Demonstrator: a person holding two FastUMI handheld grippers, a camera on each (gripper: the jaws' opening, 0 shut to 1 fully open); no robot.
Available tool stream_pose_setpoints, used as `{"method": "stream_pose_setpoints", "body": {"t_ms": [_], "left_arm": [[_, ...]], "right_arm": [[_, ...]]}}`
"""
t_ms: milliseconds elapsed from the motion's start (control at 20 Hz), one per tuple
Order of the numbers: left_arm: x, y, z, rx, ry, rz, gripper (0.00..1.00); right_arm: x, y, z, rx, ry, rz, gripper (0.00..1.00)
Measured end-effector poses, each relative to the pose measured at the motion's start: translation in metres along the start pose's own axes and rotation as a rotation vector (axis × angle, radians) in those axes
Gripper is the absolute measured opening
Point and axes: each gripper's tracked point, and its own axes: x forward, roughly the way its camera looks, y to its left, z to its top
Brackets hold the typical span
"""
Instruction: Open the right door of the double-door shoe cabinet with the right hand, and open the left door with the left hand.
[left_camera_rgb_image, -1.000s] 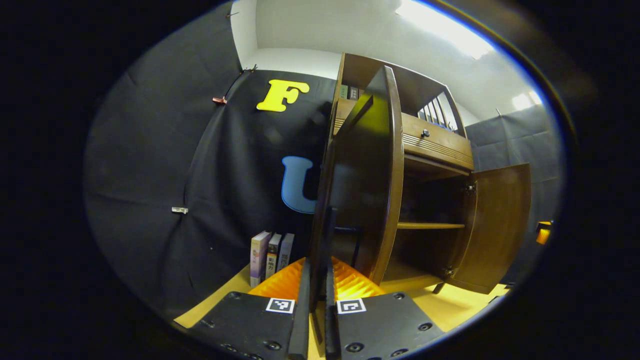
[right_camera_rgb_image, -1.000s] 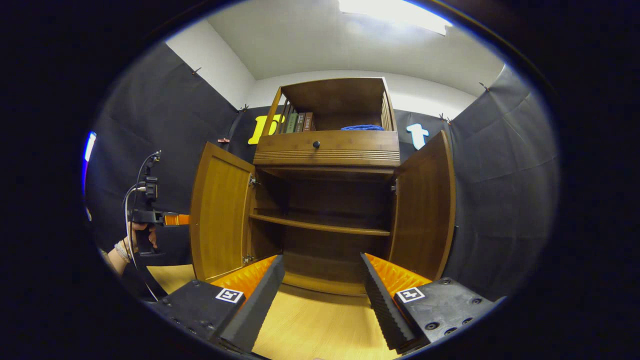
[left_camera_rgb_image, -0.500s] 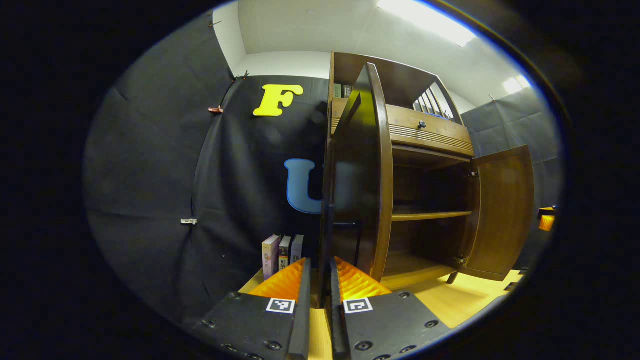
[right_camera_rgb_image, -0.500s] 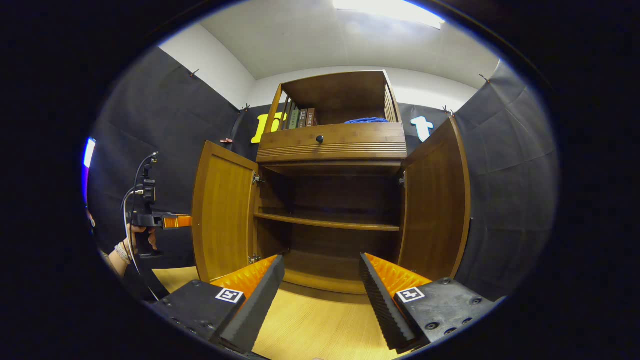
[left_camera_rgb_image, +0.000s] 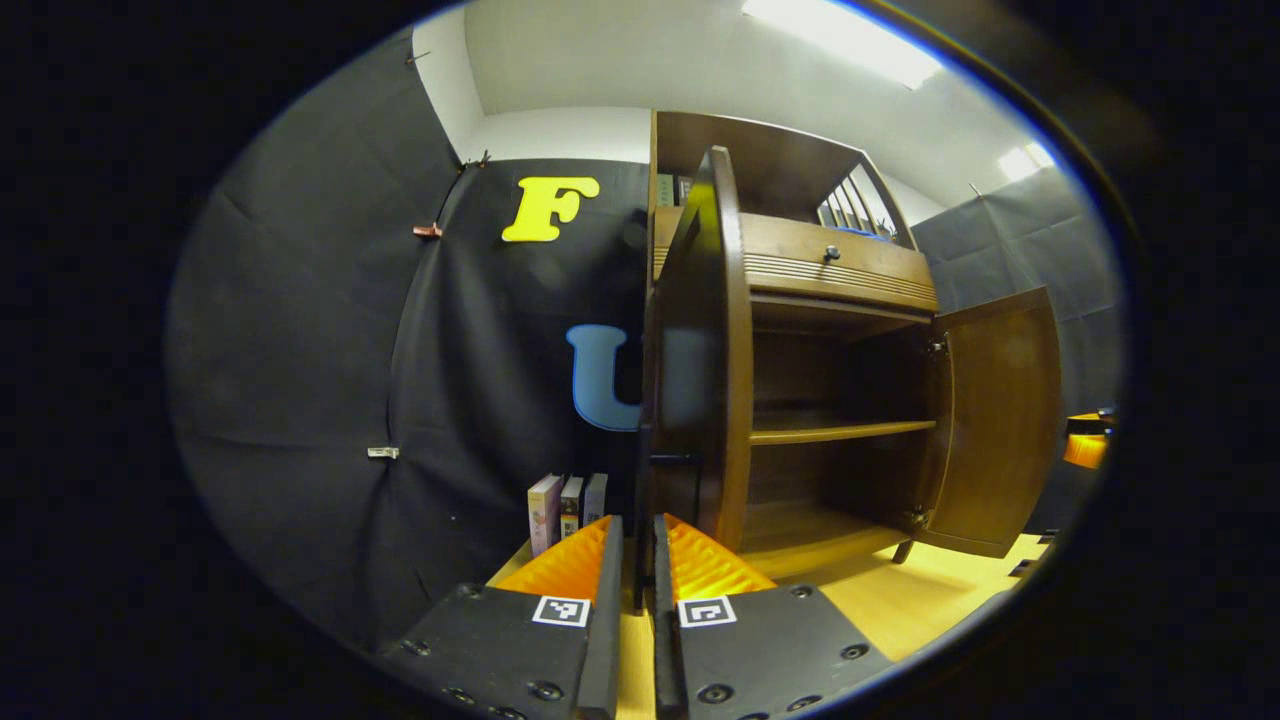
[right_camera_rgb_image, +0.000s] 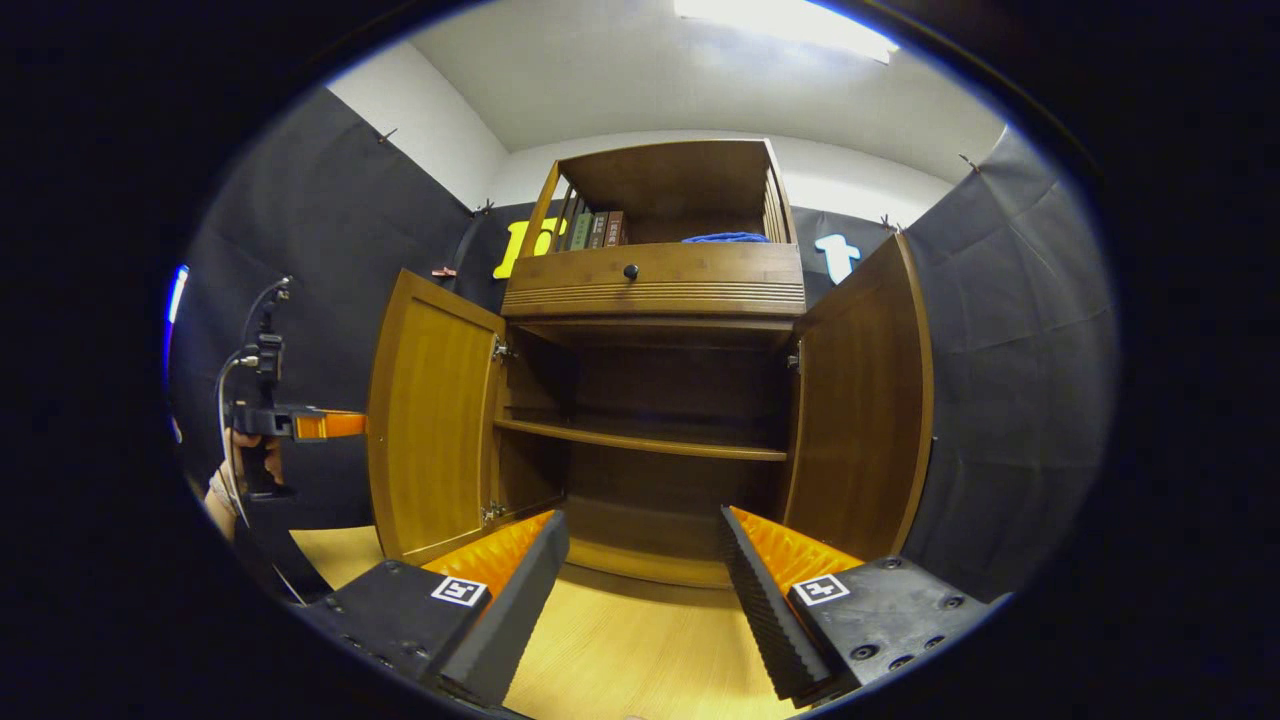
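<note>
Final step: left gripper (left_camera_rgb_image: 631, 560), jaws pinching the left door's (left_camera_rgb_image: 700, 350) edge; right gripper (right_camera_rgb_image: 640, 560), jaws spread, clear of the right door (right_camera_rgb_image: 860, 400). Next: release.

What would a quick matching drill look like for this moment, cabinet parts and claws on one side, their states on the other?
Things:
1. left door
2. right door
3. right claw
4. blue cloth

States:
A. open, holding nothing
B. swung open, no claw touching it
C. lying on the top shelf, behind the drawer
D. swung open, its edge between the left claw's fingers

Pairs: 1-D, 2-B, 3-A, 4-C
</note>
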Motion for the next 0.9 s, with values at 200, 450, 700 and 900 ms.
{"method": "stream_pose_setpoints", "body": {"t_ms": [200, 450, 700, 900], "left_arm": [[-0.033, -0.036, 0.013, 0.006, 0.007, -0.077, 0.18], [-0.043, -0.090, 0.033, -0.040, 0.018, -0.182, 0.18], [-0.024, -0.135, 0.055, -0.028, -0.035, -0.220, 0.34], [-0.022, -0.169, 0.064, -0.001, -0.076, -0.225, 0.85]], "right_arm": [[0.006, 0.000, -0.005, 0.015, 0.020, -0.002, 0.95], [0.014, -0.001, -0.008, 0.000, 0.069, -0.015, 0.95], [0.020, 0.006, 0.027, 0.011, 0.048, -0.021, 0.96], [0.015, 0.005, 0.047, -0.019, 0.020, -0.031, 0.97]]}}
